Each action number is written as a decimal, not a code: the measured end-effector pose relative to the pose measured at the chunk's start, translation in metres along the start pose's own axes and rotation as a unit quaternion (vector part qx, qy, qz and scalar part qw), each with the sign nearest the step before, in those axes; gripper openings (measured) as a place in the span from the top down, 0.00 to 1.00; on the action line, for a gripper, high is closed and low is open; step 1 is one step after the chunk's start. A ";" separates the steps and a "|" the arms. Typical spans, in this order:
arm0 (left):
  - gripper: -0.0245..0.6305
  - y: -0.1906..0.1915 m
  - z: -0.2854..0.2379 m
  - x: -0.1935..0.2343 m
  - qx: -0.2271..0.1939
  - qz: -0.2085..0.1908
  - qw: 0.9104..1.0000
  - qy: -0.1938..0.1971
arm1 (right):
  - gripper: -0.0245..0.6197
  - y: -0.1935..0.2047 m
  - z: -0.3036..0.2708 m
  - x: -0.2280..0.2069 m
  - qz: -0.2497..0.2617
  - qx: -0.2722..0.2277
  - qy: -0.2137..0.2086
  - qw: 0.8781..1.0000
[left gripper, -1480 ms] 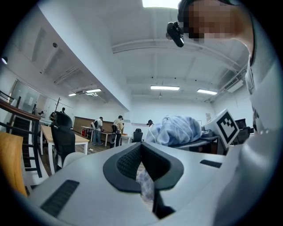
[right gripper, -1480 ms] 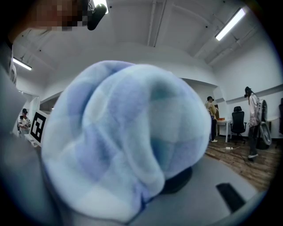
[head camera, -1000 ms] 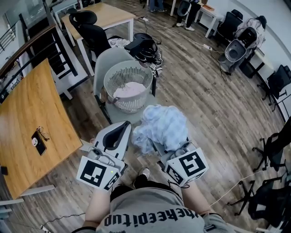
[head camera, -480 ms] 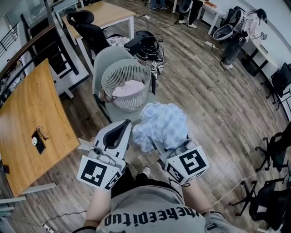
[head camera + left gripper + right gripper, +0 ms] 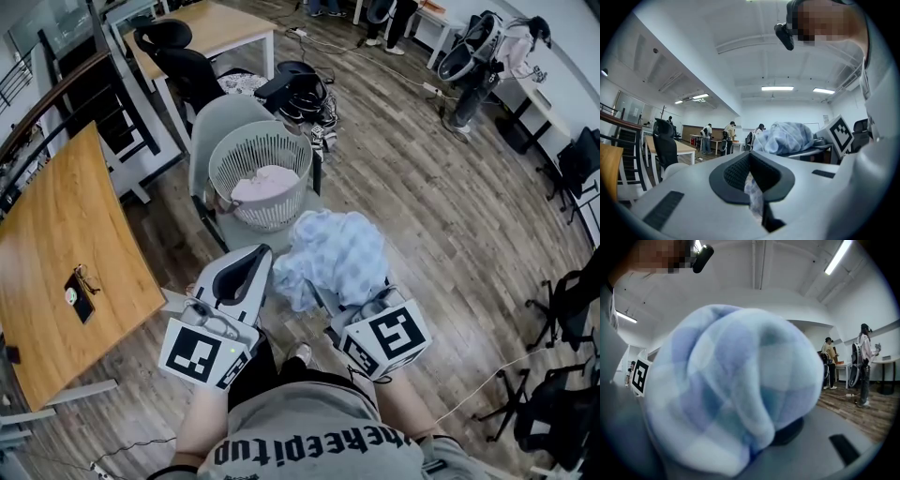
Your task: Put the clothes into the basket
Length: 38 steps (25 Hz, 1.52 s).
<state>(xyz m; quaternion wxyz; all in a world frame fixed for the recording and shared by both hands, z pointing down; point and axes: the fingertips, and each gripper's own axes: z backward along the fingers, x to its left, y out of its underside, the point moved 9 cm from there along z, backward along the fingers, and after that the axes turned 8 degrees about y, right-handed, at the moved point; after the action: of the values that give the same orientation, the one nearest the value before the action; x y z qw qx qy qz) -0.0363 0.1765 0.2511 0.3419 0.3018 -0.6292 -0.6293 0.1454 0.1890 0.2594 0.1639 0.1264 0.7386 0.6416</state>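
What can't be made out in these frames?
- Pads of the right claw: right gripper view, the blue checked cloth covers them.
- How much cloth the left claw pinches: left gripper view, only a strip shows between its pads.
- Anything beneath the pink garment in the basket: head view, the garment hides it.
- What the small dark device on the wooden table is: head view, too small.

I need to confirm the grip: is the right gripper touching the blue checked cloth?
Touching. In the right gripper view, the right gripper is closed on the blue checked cloth, which presses against its dark pad.
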 end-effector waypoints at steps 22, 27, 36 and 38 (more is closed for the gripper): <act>0.94 -0.003 -0.014 0.088 0.004 0.010 0.999 0.053 | 0.62 -0.008 -0.070 0.015 -0.008 0.006 0.056 0.998; 0.94 -0.006 -0.021 0.110 0.005 0.010 0.997 0.070 | 0.62 -0.011 -0.087 0.016 -0.012 0.005 0.073 0.997; 0.94 -0.007 -0.037 0.150 0.009 0.011 0.995 0.100 | 0.62 -0.014 -0.121 0.016 -0.018 0.003 0.102 0.995; 0.94 -0.007 -0.038 0.158 0.010 0.012 0.994 0.104 | 0.62 -0.014 -0.128 0.018 -0.019 0.003 0.106 0.994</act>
<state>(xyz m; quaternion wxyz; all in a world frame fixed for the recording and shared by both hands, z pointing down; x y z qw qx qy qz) -0.0982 0.0262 0.2513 0.4099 0.3615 -0.6001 -0.5841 0.0777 0.0780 0.2595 0.0965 0.0446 0.7558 0.6461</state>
